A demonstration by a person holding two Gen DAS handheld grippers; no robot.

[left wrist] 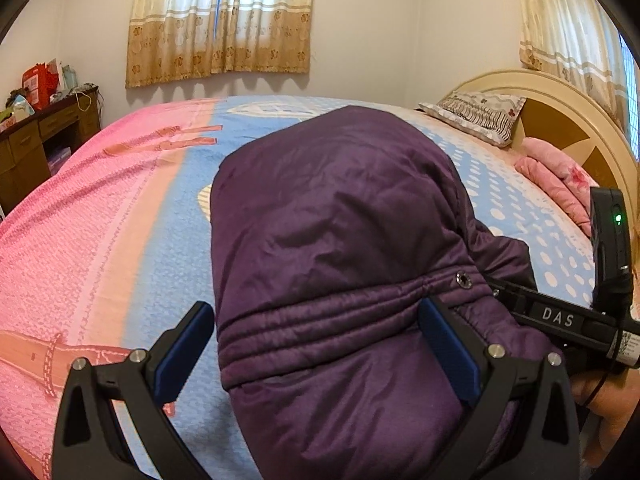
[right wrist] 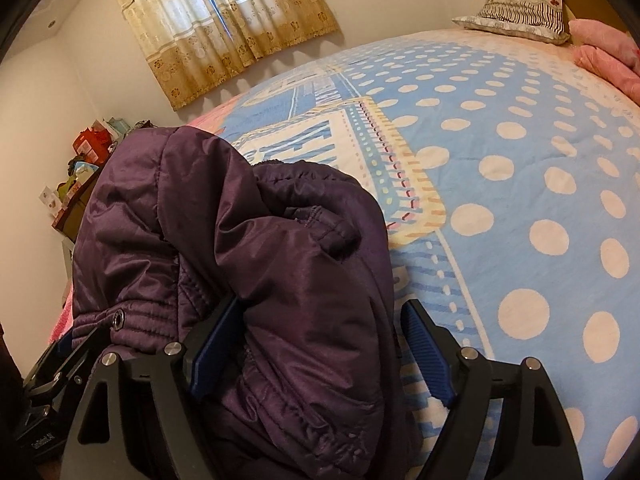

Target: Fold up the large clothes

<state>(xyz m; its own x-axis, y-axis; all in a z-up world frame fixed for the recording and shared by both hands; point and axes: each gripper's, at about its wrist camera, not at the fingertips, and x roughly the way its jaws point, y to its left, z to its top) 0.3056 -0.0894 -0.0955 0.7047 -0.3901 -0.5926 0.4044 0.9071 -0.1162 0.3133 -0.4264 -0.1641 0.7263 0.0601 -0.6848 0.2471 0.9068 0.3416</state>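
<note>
Bed [left wrist: 120,208] fills most of both views; its cover is pink on one side and blue with white dots on the other, near edge cut off by the frame bottom. Purple padded jacket [left wrist: 340,240] lies bunched on the blue part of the cover, toward the near edge, folded over itself; its lower part runs out of frame, and how many layers are stacked cannot be made out. In the right wrist view the same jacket [right wrist: 248,248] heaps up and hides part of the desk behind it. Cream headboard [left wrist: 560,104] is partly cut by the lens rim. Curtains [left wrist: 224,20] hang on the far wall, tops cropped. Dark wooden desk [left wrist: 36,136] at the far left carries clutter too small to identify. Patterned pillow [left wrist: 480,114] and a pink folded blanket [left wrist: 556,172] sit by the headboard. Left gripper [left wrist: 316,344]: jaws spread wide, jacket hem lying between them, the left pad clear of the cloth, the right pad at the cloth edge; not clamped. Right gripper [right wrist: 320,344]: jaws wide apart, a jacket fold bulging between them, touching the left pad, right pad apart from it; released rather than clenched. A snap stud [left wrist: 464,279] shows on the hem. A hand [left wrist: 612,408] is just visible at the frame edge, mostly cut off.
</note>
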